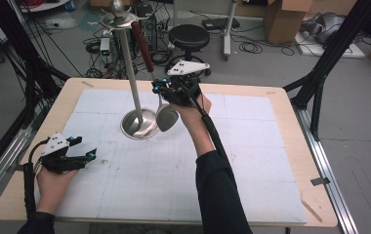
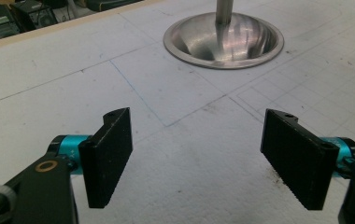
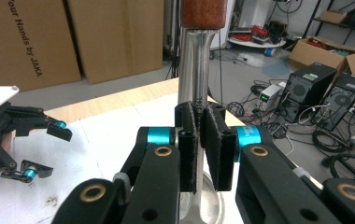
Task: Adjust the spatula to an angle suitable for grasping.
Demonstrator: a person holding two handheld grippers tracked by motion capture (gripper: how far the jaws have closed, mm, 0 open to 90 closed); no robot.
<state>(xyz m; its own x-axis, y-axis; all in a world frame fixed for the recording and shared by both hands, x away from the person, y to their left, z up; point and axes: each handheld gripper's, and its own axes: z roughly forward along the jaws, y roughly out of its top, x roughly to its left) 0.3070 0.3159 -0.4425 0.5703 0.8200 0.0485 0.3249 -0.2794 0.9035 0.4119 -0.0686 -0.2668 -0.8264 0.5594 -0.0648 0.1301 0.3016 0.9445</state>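
Note:
A steel utensil stand with a round dished base (image 1: pixel 138 124) (image 2: pixel 222 44) and a tall pole (image 1: pixel 130 68) stands at the middle back of the white mat. A spoon with a red-brown handle (image 1: pixel 143 46) (image 3: pixel 203 11) slants down from the stand's top ring, its bowl (image 1: pixel 167 117) just right of the base. My right gripper (image 1: pixel 161 90) (image 3: pixel 202 140) is shut on the spoon's metal shank (image 3: pixel 200 70) below the handle. Low over the mat at the front left, my left gripper (image 1: pixel 83 147) (image 2: pixel 203 158) (image 3: pixel 49 150) is open and holds nothing.
The white gridded mat (image 1: pixel 252 161) covers most of the wooden table (image 1: pixel 291 107). Behind the table are a black stool (image 1: pixel 188 36), cables and cardboard boxes (image 1: pixel 283 19). Black frame legs (image 1: pixel 320 73) stand to the right of the table.

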